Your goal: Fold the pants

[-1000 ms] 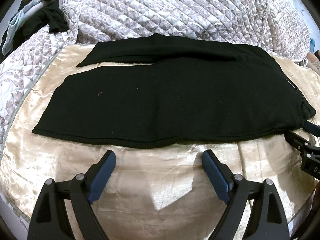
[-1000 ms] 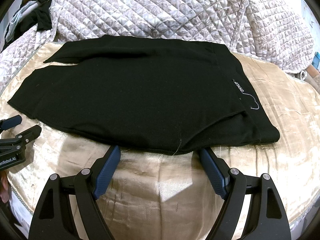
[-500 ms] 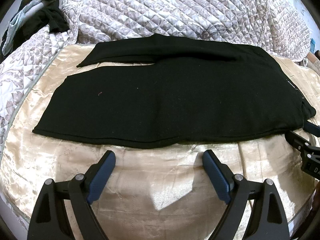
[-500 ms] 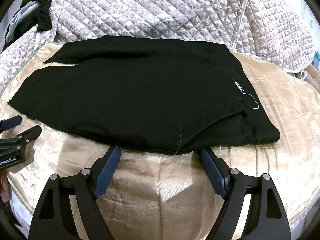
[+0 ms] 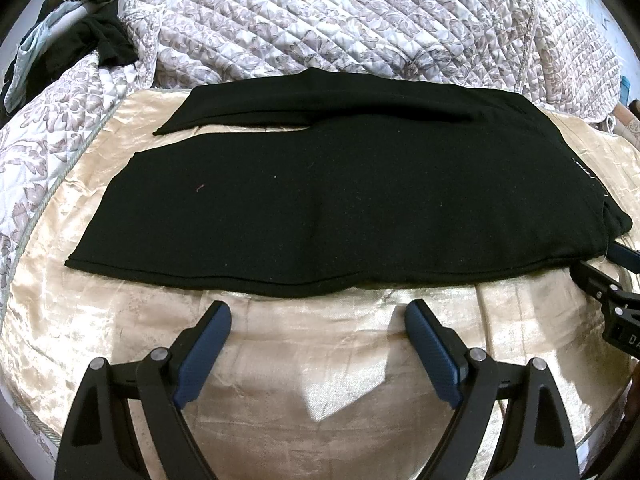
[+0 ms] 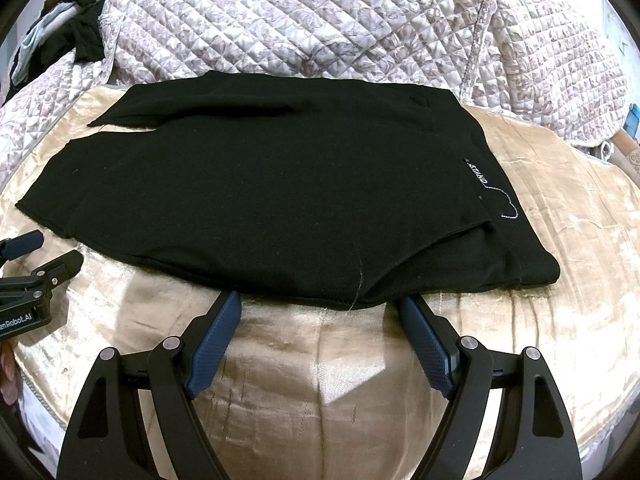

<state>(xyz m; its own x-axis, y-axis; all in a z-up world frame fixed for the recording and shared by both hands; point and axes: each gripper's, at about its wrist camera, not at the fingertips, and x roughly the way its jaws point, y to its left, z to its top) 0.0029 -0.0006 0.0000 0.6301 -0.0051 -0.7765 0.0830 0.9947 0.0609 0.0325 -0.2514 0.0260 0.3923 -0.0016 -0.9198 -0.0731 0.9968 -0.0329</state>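
Note:
Black pants (image 5: 340, 200) (image 6: 260, 192) lie flat on a shiny beige cover (image 5: 312, 364) (image 6: 320, 360), legs running to the left, waistband with a small white label (image 6: 478, 174) to the right. The far leg sits slightly offset behind the near one. My left gripper (image 5: 318, 312) is open just short of the pants' near edge, nothing between its fingers. My right gripper (image 6: 318, 304) is open too, its blue fingertips (image 6: 230, 306) at the near hem by a loose thread. Each gripper shows at the edge of the other's view: right gripper (image 5: 600, 280), left gripper (image 6: 36, 256).
A quilted floral blanket (image 5: 360, 24) (image 6: 320, 20) is heaped behind the pants. Dark and pale clothes (image 5: 80, 36) are piled at the far left. The beige cover drops away at its rounded near edge.
Almost nothing differs: both grippers stay open and have crept slightly toward the pants' near edge. The pants have not moved.

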